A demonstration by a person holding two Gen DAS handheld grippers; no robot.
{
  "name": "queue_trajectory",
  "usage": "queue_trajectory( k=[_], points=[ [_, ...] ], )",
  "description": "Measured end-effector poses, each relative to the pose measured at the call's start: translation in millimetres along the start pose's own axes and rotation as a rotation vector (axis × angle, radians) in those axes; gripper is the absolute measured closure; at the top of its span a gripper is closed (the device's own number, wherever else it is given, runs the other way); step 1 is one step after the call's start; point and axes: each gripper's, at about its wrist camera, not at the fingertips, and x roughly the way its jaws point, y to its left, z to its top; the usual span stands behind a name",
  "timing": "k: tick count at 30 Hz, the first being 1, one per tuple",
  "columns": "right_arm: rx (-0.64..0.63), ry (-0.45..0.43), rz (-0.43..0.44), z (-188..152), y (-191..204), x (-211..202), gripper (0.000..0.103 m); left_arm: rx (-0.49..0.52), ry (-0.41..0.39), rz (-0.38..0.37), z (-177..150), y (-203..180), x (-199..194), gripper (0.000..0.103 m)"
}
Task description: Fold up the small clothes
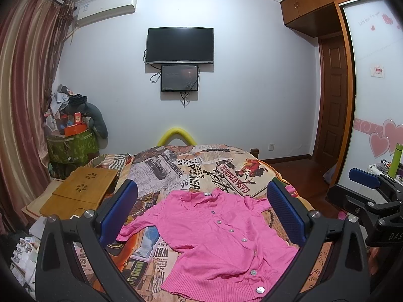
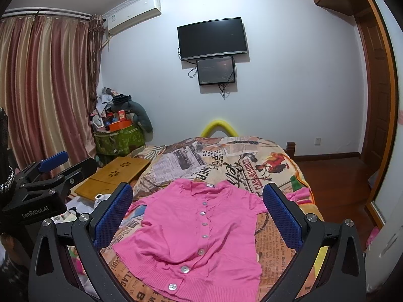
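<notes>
Pink cardigan on a newspaper-print bedspread

The cardigan (image 1: 214, 236) is bright pink with pale pearly buttons (image 2: 200, 252). The bedspread (image 1: 201, 166) mixes cream, orange and black newsprint lettering with red figures. Both grippers carry blue textured pads (image 1: 284, 211) on black frames. The curtains (image 2: 42, 93) show rose and cream vertical stripes; the lap desk (image 1: 80, 191) is honey-brown.

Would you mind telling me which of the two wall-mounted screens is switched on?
The smaller lower screen shows a faint image; the larger television directly above it is plain black.
</notes>
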Motion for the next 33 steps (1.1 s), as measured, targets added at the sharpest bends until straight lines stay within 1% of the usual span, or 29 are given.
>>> queue_trajectory(
  k=[10, 11, 19, 33],
  points=[
    [0.0, -0.001, 0.001, -0.6, 0.0, 0.0, 0.0, 0.0, -0.001, 0.002, -0.8, 0.4, -0.5, 0.0],
    [0.0, -0.001, 0.001, -0.6, -0.1, 0.2, 0.0, -0.001, 0.002, 0.002, -1.4, 4.1, 5.9, 0.0],
    [0.0, 0.0, -0.001, -0.2, 1.0, 0.0, 0.0, -0.01, 0.006, 0.001, -2.7, 6.8, 7.9, 0.0],
    [-0.001, 0.002, -0.003, 1.0, 1.2, 0.6, 0.0, -0.014, 0.004, -0.001, 0.6, 8.7, 6.9, 0.0]
  ],
)
